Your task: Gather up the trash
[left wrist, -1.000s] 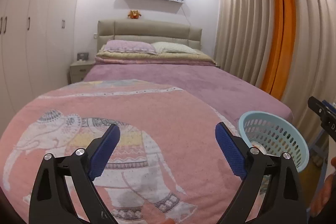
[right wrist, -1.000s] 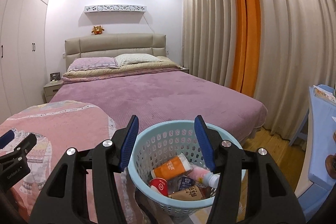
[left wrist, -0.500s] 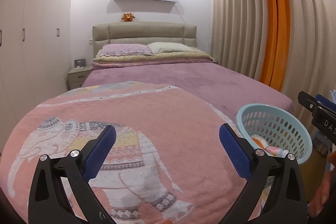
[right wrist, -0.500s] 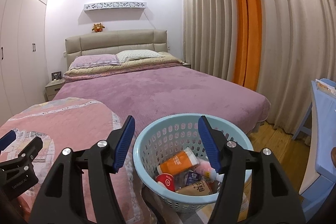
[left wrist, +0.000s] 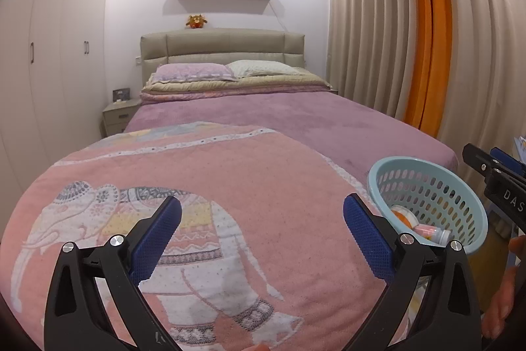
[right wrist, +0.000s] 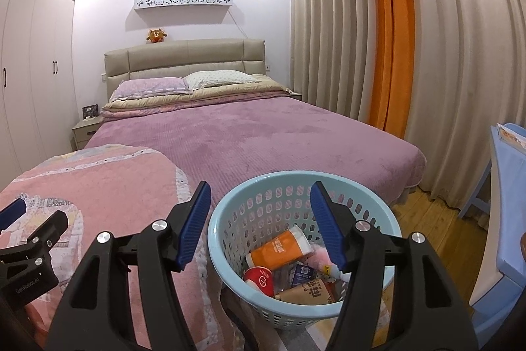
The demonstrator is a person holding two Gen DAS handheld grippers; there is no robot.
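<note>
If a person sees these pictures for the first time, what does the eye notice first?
First the light blue basket at the foot of the bed, with an orange cup and other trash inside. Then the pink elephant blanket at the bed's near left corner, and the orange curtain on the right.

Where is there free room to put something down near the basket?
The purple bedspread between the pillows and the basket is bare. The pink elephant blanket left of the basket is bare too. The basket's bottom is crowded with trash.
</note>
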